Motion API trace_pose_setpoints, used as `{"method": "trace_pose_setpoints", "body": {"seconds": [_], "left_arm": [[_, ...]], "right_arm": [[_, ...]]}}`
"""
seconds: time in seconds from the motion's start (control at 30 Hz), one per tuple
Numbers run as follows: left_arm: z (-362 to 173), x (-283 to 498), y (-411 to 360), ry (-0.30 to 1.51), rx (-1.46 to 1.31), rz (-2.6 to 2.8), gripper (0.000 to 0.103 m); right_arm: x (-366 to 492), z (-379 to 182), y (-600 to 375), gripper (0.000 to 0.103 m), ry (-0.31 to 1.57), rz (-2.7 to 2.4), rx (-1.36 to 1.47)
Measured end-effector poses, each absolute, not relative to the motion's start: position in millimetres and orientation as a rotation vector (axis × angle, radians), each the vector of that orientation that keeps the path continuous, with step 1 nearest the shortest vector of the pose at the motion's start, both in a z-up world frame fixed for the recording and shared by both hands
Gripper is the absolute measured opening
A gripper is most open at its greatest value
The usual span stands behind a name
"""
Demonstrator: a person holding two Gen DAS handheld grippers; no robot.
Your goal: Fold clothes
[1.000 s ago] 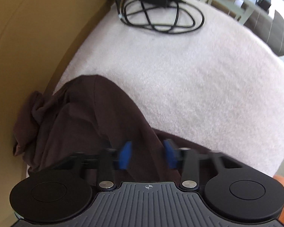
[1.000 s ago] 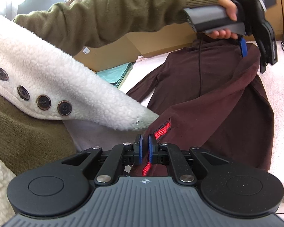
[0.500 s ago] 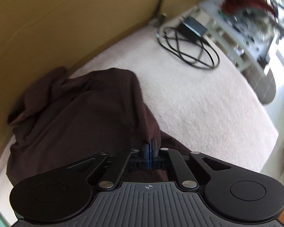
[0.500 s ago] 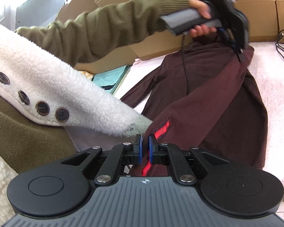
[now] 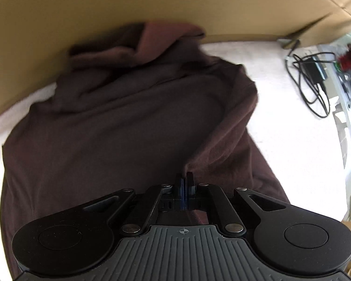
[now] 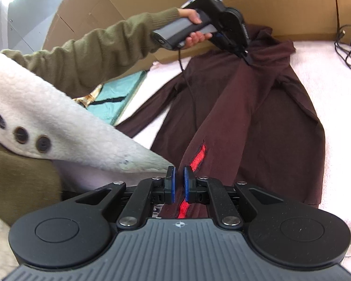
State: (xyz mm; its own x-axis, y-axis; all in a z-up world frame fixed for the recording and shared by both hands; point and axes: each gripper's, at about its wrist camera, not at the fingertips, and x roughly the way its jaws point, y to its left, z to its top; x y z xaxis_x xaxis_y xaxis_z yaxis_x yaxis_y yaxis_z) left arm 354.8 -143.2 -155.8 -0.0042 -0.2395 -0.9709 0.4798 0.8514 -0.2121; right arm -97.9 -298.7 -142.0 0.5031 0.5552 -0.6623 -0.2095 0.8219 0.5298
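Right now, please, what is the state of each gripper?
Left gripper: closed, pinching a fold of the maroon sweater.
Right gripper: closed on the sweater's lower edge, by its red tape.

Open blanket on the right, walled in behind and to the left

Bare white blanket [image 6: 339,107] right of the maroon hoodie [image 6: 257,117] gives free passage — until the coiled black cable and adapter [image 5: 313,79] near its far corner. Cardboard boxes [image 6: 280,4] wall the far edge; the person's olive sleeve [image 6: 93,53] and a fleece garment [image 6: 58,121] crowd the left.
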Motion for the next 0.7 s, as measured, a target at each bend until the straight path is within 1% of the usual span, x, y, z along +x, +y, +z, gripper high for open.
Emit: {"method": "trace_pose_setpoints", "body": {"seconds": [0.13, 0.17, 0.27, 0.4, 0.43, 0.47, 0.53, 0.57, 0.6, 0.63, 0.67, 0.7], "left_arm": [[-164, 351, -129, 1.488, 0.184, -0.581, 0.0], [-166, 350, -128, 1.488, 0.182, -0.584, 0.003], [-170, 348, -124, 1.497, 0.178, -0.593, 0.022], [-174, 346, -117, 1.507, 0.17, -0.593, 0.028], [-172, 346, -113, 1.501, 0.156, -0.596, 0.033], [-170, 345, -108, 1.496, 0.142, -0.598, 0.035], [-165, 344, -99, 1.482, 0.112, -0.599, 0.044], [-162, 342, -95, 1.476, 0.09, -0.608, 0.045], [-159, 340, -91, 1.473, 0.064, -0.624, 0.05], [-157, 338, -87, 1.47, 0.038, -0.639, 0.054], [-154, 335, -86, 1.46, 0.027, -0.649, 0.055], [-152, 332, -85, 1.449, 0.016, -0.658, 0.059]], "right_arm": [[-98, -157, -306, 0.01, 0.988, 0.448, 0.412], [-99, -162, -308, 0.01, 1.004, 0.439, 0.413], [-101, -174, -317, 0.01, 1.043, 0.412, 0.416], [-101, -179, -330, 0.01, 1.049, 0.366, 0.433], [-99, -177, -333, 0.01, 1.034, 0.351, 0.442], [-96, -174, -338, 0.01, 1.009, 0.336, 0.448], [-88, -166, -346, 0.01, 0.949, 0.306, 0.454], [-79, -161, -349, 0.01, 0.913, 0.28, 0.451], [-69, -157, -351, 0.011, 0.875, 0.242, 0.451], [-57, -153, -354, 0.018, 0.837, 0.2, 0.453], [-44, -151, -358, 0.024, 0.798, 0.161, 0.467], [-28, -150, -362, 0.034, 0.764, 0.123, 0.493]]}}
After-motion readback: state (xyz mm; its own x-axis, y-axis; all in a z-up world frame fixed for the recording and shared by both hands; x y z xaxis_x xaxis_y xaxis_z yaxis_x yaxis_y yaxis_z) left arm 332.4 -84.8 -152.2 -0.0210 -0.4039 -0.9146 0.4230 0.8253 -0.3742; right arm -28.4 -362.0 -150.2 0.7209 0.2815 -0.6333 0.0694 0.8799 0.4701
